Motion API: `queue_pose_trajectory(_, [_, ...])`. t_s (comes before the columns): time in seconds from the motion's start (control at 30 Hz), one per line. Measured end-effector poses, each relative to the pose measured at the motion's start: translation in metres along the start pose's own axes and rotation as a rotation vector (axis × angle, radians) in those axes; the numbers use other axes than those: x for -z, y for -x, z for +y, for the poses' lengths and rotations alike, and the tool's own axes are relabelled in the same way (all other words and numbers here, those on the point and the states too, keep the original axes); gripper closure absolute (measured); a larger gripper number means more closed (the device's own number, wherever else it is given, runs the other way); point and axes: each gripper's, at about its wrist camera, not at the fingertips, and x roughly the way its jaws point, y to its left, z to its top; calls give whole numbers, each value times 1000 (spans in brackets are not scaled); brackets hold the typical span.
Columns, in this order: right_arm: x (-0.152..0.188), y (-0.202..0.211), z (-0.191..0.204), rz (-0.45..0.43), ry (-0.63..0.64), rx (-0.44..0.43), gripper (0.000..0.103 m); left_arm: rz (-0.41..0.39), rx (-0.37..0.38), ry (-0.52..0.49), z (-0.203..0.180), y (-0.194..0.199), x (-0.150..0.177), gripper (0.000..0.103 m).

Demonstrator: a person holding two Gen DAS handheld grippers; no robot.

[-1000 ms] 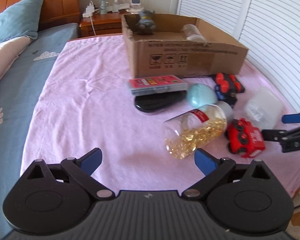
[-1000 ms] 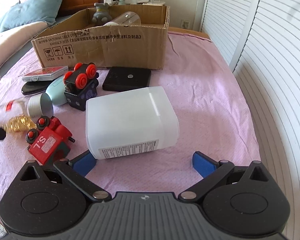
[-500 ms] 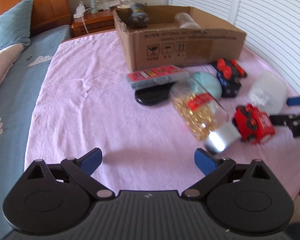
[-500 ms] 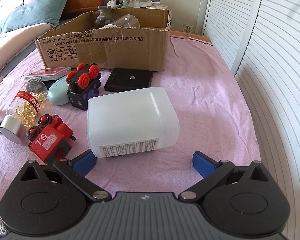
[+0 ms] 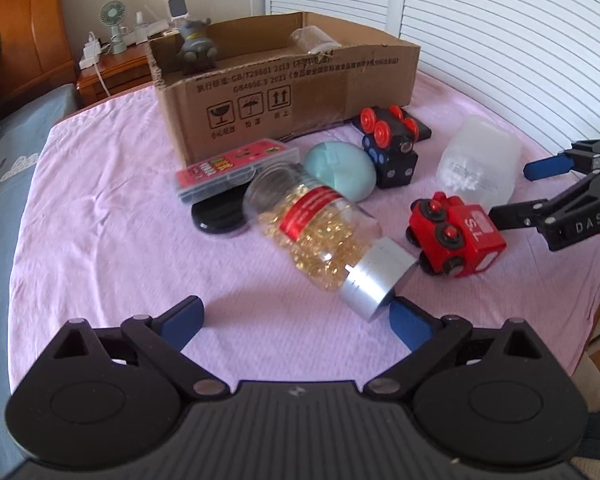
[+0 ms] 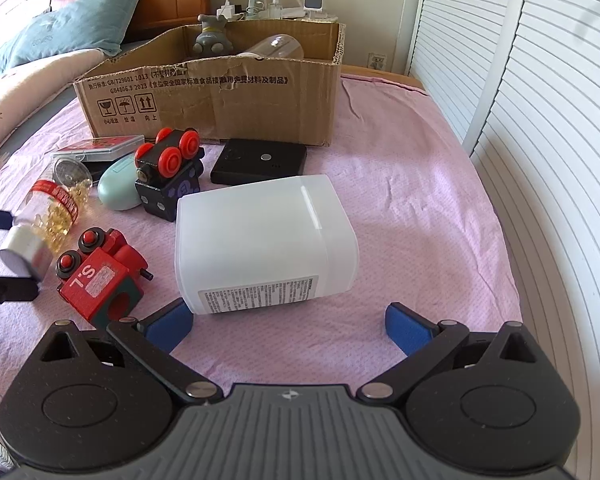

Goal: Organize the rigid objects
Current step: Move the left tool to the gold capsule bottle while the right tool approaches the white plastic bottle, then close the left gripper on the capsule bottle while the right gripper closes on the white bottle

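Right now both claws are spread apart and hold nothing. Ahead of the left claw (image 5: 298,318) lies a clear plastic bottle of golden capsules with a red label (image 5: 314,236) on its side on the pink bed sheet (image 5: 100,220), its silver cap (image 5: 374,282) pointing toward the claw and close to the claw's right fingertip. Just beside the cap sits a red wooden toy train (image 5: 456,236), and behind the bottle lie a mint-green oval case (image 5: 340,168), a flat red-labelled box (image 5: 236,166) on a black round disc (image 5: 220,216), and a black toy train with red wheels (image 5: 390,148). The right claw (image 6: 288,322) faces a translucent white plastic container (image 6: 260,240) lying on its side, its printed end nearest and touching the left fingertip. Beyond it rests a flat black square device (image 6: 260,162), then an open brown cardboard box (image 6: 220,100) holding a grey toy figure (image 6: 212,38) and a clear jar (image 6: 272,48).
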Motion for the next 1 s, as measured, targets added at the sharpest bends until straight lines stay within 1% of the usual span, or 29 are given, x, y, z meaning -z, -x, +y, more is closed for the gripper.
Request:
queue_pose_trajectory(0.2, [1,0,0,-6,3,-2,0,-3,7,-65,-7,-9,-11,4])
queue_pose_trajectory(0.3, [2,0,0,-15,7,-4,0,-23,0,-120,-11,-8,-13,4])
queue_pose_trajectory(0.4, [2,0,0,-18,10,-7,0,-33,9,-145,-13,-11,-16,4])
queue_pose_trajectory(0.53, [2,0,-1,-21,18,-15,0,-36,28,-150,-12,-19,-23,4])
queue_pose_trajectory(0.67, [1,-1,0,-25,23,-19,0,-49,22,-146,-16,-23,-28,4])
queue_pose_trajectory(0.8, [0,-1,1,-26,27,-22,0,-75,23,-123,-18,-20,-31,4])
queue_pose_trajectory(0.9, [0,-2,1,-30,30,-25,0,-91,12,-89,-18,-16,-30,6])
queue_pose_trajectory(1.0, [0,-2,2,-39,36,-31,0,-108,1,-80,-19,-16,-29,7])
